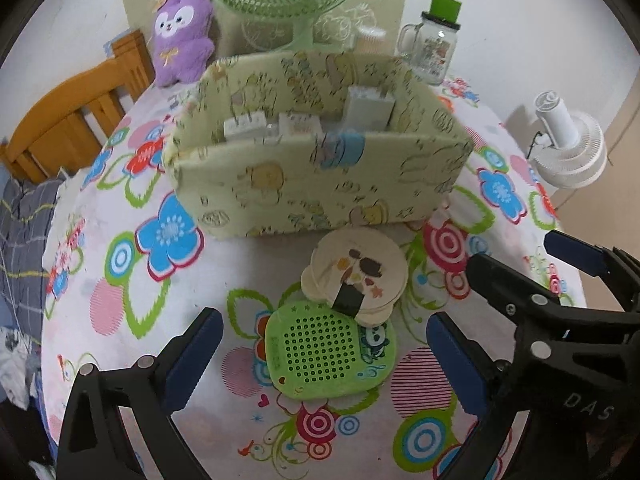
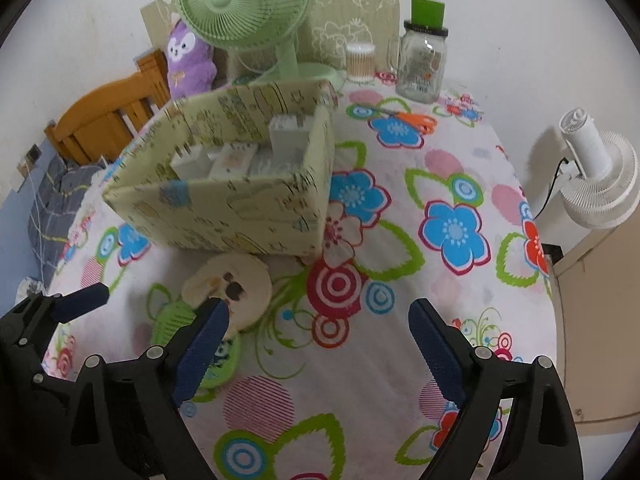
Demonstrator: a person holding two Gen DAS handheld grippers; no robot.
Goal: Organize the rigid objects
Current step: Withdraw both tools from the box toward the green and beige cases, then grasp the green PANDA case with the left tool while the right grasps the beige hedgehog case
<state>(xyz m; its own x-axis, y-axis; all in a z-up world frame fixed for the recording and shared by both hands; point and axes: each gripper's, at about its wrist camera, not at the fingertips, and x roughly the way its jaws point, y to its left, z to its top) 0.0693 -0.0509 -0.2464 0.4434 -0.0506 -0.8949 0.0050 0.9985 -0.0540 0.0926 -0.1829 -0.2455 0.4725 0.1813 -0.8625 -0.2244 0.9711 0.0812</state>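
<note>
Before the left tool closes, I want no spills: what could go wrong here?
1. The cream round discs overlap the green perforated case; lifting the case may tip them off.
2. The right tool sits close beside the left tool; they may collide.
</note>
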